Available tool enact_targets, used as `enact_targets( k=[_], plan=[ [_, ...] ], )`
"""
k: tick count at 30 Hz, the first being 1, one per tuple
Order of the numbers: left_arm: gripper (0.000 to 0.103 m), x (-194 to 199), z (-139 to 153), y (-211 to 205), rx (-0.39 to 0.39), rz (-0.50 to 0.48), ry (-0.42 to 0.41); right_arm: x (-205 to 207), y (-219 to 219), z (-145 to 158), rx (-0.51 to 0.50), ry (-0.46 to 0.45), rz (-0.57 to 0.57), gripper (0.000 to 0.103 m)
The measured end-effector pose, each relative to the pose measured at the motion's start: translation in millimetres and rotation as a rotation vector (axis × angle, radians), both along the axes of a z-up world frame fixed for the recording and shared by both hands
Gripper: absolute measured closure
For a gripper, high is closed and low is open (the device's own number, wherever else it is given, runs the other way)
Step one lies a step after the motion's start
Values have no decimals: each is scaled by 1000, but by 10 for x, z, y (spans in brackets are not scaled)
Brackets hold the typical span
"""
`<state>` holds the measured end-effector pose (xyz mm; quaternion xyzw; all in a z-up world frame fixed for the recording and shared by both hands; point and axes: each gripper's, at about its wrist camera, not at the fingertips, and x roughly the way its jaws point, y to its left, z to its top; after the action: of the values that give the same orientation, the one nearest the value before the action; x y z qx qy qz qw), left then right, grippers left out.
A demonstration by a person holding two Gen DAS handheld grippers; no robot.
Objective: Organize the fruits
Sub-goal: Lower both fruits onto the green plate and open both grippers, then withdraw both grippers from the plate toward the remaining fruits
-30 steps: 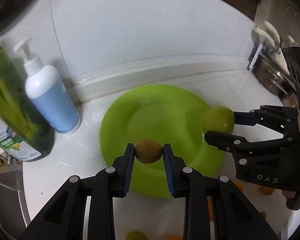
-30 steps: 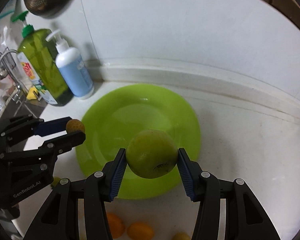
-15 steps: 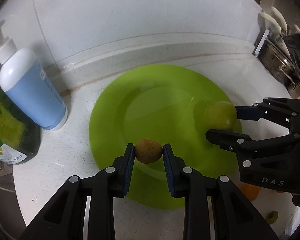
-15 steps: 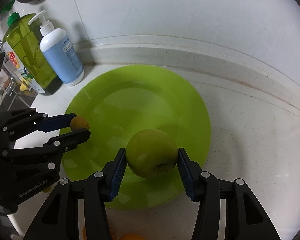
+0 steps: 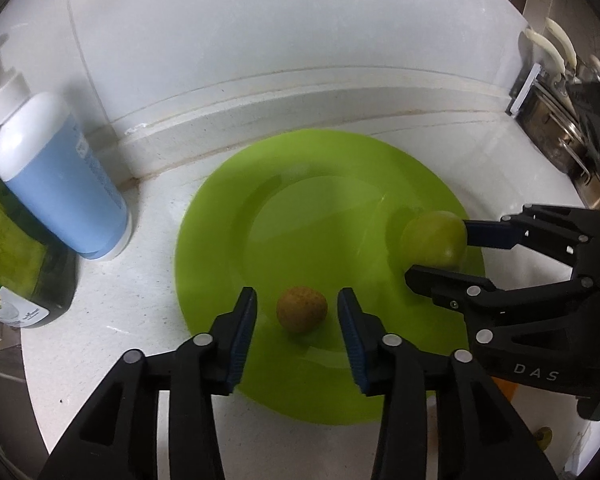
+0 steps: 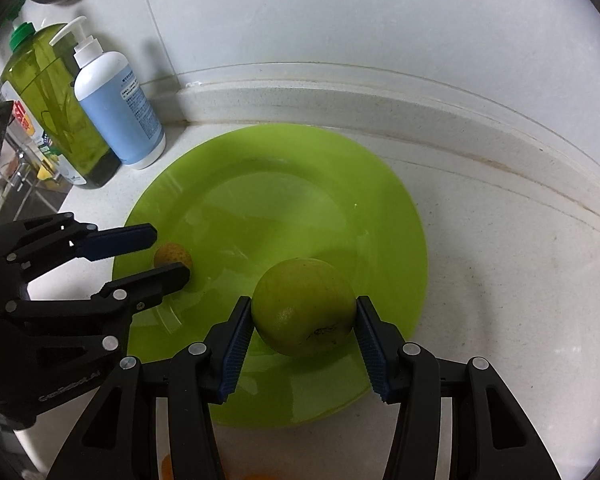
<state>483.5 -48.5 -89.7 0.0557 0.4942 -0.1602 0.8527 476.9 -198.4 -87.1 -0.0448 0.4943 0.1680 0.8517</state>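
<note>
Blue-padded L fingers (image 5: 244, 320) opening, brown fruit (image 5: 301, 309) loose between.

The white speckled countertop (image 6: 500, 280) is carrying 1 lime-green plate (image 6: 300, 168) near its raised back ledge, where it is meeting the white wall. 2 bottles are standing directly on the countertop to the left of the plate: a white-and-blue pump bottle (image 6: 116, 116) just beside the plate rim, and a green liquid bottle (image 6: 56, 108) touching the pump bottle's far side.
</note>
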Motion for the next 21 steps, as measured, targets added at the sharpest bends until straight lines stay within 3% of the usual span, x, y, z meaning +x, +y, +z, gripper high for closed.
enact_targets(
  k=[9,21],
  plan=[
    [47,-240,332,108,-16,49,-76,-218,-35,270,26,-84,-20,50],
    [36,-848,764,144,-23,94,-200,-872,-91,734,47,-241,-55,39]
  ],
)
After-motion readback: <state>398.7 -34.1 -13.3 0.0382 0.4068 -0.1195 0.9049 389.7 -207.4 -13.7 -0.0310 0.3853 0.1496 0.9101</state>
